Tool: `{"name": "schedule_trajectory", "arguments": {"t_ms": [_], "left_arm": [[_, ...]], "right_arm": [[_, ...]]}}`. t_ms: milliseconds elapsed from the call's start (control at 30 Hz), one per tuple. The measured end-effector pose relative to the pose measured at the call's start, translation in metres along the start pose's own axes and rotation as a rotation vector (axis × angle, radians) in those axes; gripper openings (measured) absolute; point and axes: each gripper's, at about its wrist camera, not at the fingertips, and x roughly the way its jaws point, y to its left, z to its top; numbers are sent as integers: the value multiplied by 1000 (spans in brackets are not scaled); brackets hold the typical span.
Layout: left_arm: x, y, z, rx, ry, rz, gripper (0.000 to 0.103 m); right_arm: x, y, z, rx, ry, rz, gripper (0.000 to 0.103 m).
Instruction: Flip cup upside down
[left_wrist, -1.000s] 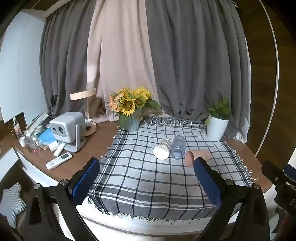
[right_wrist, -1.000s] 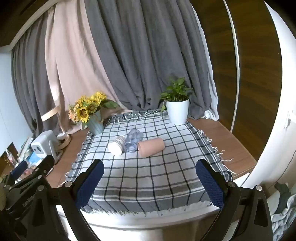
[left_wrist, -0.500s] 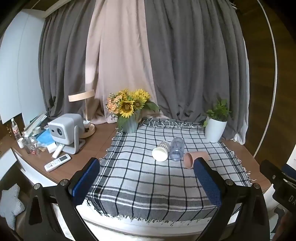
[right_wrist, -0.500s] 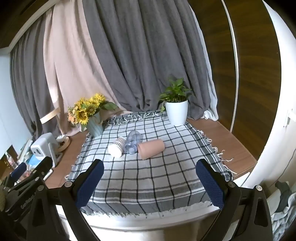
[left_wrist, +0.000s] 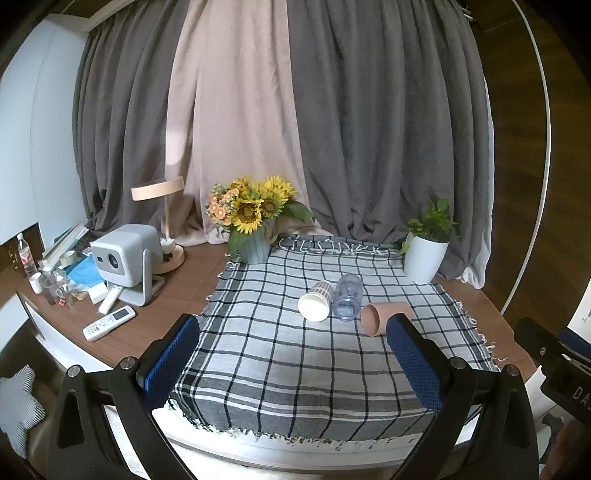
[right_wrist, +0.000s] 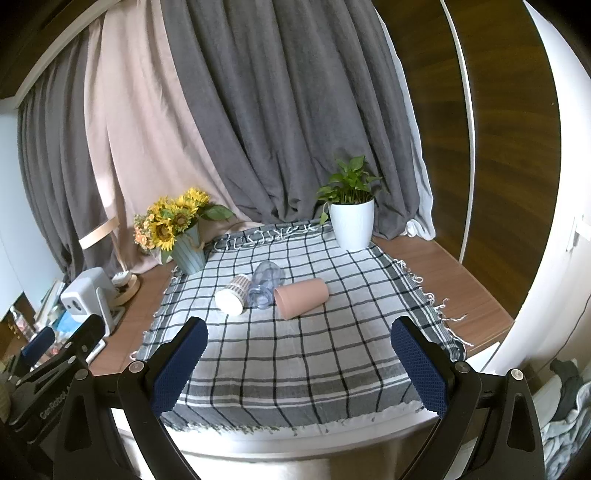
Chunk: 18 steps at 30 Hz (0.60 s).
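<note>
Right wrist | left gripper (right_wrist: 37, 343) body lettering "GenRobot" | cups (right_wrist: 301, 297) sideways

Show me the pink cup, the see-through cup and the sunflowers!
pink cup (right_wrist: 303, 297), right wrist view, on its side wall.
see-through cup (right_wrist: 266, 282), right wrist view, on its clear body.
sunflowers (left_wrist: 249, 212), left wrist view, on a bloom.
</note>
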Motion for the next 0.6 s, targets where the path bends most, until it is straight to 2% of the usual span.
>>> {"name": "schedule_trajectory", "arguments": {"t_ms": [600], "left_arm": [[0,1,-4,-3,-2,-6,103]], "right_arm": [[3,-2,2,4,-1,2,100]]}}
